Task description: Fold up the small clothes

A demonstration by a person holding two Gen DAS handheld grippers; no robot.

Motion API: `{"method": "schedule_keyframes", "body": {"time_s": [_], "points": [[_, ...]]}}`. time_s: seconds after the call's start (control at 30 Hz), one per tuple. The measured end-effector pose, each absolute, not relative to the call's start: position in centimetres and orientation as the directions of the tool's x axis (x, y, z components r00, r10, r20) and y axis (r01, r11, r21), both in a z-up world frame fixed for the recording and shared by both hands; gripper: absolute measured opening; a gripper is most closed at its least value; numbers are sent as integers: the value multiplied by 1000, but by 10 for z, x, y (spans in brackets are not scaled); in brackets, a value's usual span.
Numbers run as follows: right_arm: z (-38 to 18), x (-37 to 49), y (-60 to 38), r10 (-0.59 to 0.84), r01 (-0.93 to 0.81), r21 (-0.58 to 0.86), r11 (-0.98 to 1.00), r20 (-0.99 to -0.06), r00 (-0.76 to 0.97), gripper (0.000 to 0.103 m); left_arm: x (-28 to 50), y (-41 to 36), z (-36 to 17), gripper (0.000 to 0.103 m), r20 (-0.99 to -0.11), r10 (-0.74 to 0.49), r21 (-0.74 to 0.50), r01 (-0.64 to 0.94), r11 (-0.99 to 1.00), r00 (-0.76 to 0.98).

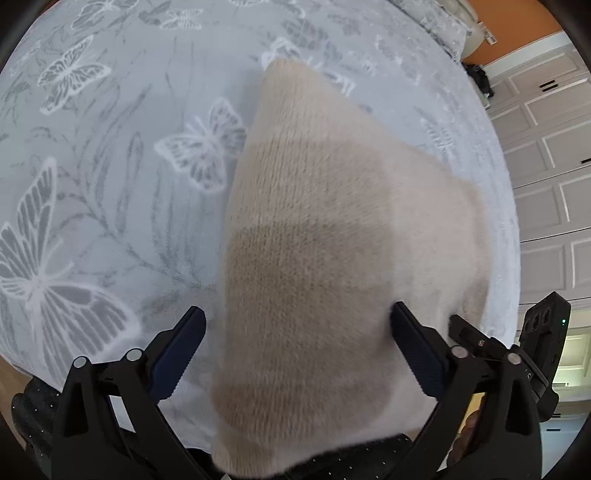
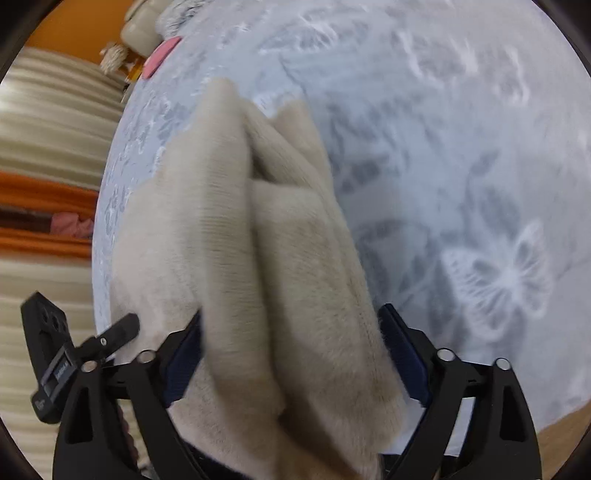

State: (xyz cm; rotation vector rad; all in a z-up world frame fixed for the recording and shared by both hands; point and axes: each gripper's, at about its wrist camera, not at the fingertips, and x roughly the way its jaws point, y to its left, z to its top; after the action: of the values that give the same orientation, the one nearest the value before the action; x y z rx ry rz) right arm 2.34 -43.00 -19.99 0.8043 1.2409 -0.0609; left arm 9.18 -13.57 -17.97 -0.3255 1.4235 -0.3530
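A beige knitted garment [image 1: 314, 240] with darker tan bands hangs or drapes over the bed, filling the space between my left gripper's blue-padded fingers [image 1: 177, 354]. My left gripper [image 1: 295, 332] has its jaws wide apart with the knit lying between them. In the right wrist view the same beige garment [image 2: 258, 240] shows bunched in folds between my right gripper's fingers [image 2: 402, 354]. My right gripper [image 2: 291, 332] also stands with its jaws wide apart around the cloth. Whether either gripper pinches the cloth is hidden.
A pale blue bedspread [image 1: 110, 184] with white and grey butterflies lies under everything. White panelled cabinet doors [image 1: 546, 166] stand to the right. A pink item [image 2: 159, 57] lies at the bed's far edge, beside an orange wall [image 2: 74, 22] and striped fabric [image 2: 48, 129].
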Motion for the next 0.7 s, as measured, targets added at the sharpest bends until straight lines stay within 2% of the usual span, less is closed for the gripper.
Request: {"method": "schedule_keyframes", "body": {"time_s": [0.07,0.23,0.33,0.37,0.4,0.47,0.5,0.53,0.57,0.63,0.7], "points": [[-206,19,-431,386,470,542,697,-836,391,98,92,-137,-187,98,-895,-435,-434,31,900,101],[-207,14,-423,354,465,531,708,-837,416,98,94,-134,-204,98,-868,-491,-494,-30,869,69],[-207,12,-421,354,471,540,697,-831,429,97,94,-136,-205,98,-862,-501,-503,-13,864,75],[-205,11,-421,360,465,549,695,-825,435,90,96,-138,-204,96,-862,-502,-504,-7,864,73],[-204,11,-420,380,448,571,688,-809,449,64,96,-138,-202,91,-857,-511,-513,-3,859,70],[-198,9,-420,390,440,588,679,-796,463,55,98,-142,-193,73,-856,-512,-513,9,859,69],[-194,9,-418,382,434,583,687,-798,467,49,99,-145,-188,69,-859,-507,-507,21,862,70],[-187,7,-416,371,431,577,694,-799,474,45,97,-146,-179,60,-864,-498,-496,45,867,76],[-183,6,-415,365,431,576,695,-798,479,43,96,-148,-174,55,-866,-493,-490,56,870,80],[-171,3,-412,353,430,576,695,-795,494,36,93,-151,-156,50,-871,-482,-475,85,876,98],[-157,-2,-408,347,421,582,695,-785,512,34,89,-154,-141,49,-873,-473,-460,118,880,117]]}}
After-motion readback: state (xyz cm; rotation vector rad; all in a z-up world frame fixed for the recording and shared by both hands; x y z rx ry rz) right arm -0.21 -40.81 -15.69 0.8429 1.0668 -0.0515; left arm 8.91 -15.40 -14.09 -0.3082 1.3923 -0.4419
